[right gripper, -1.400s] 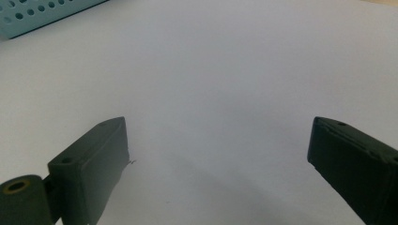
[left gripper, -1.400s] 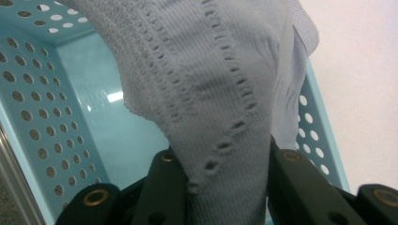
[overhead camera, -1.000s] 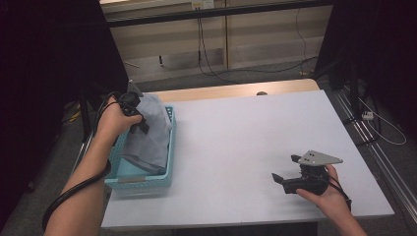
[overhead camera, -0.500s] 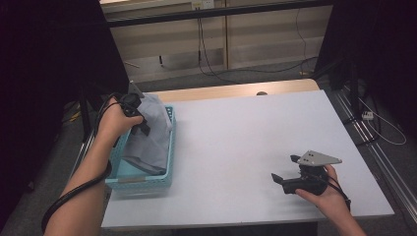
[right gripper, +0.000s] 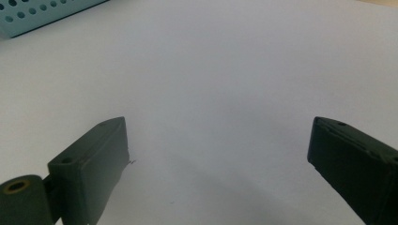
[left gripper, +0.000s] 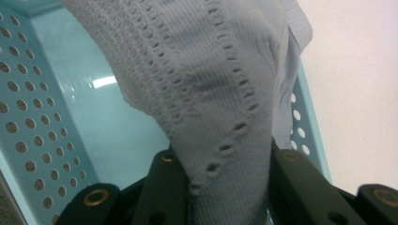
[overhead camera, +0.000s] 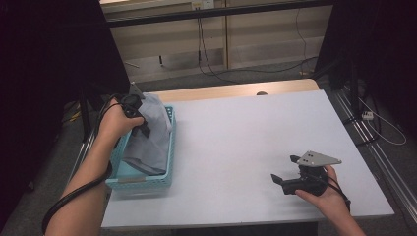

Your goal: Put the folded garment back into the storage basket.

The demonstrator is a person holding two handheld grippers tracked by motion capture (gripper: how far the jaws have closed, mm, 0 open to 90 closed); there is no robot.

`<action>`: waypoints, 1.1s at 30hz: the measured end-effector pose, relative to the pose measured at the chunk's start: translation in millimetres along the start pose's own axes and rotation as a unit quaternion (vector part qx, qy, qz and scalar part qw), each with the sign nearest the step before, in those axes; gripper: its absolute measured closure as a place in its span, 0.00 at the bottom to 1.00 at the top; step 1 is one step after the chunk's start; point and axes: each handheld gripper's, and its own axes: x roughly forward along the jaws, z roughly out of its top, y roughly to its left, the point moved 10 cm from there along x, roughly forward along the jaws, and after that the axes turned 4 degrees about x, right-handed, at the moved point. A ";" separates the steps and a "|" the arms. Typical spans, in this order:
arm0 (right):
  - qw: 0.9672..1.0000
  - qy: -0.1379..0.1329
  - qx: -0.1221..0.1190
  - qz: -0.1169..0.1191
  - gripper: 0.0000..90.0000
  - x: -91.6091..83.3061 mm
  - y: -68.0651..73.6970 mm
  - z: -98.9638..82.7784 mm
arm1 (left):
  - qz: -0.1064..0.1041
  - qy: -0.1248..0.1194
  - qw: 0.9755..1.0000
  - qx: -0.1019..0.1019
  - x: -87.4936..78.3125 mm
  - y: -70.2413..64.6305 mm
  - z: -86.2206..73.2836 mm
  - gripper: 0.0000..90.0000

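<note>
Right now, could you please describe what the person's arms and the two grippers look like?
Both forearms are bare, no sleeves showing. The left gripper is black, and a thick black cable loops from it under the forearm. The right gripper is black, topped by a grey three-cornered plate; its jaws are blocky, matte and dark.

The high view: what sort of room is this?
Probably a lab or workshop set up for recording. A plain white table stands amid black curtains, loose cables trail over the floor, and a person works a hand-held gripper in each hand, one lifting grey cloth from a basket.
</note>
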 end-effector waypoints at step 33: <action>1.000 0.000 -0.003 0.000 0.06 0.0 0.8 0.3 | -0.010 0.017 1.000 -0.006 15.6 1.5 -13.1 0.83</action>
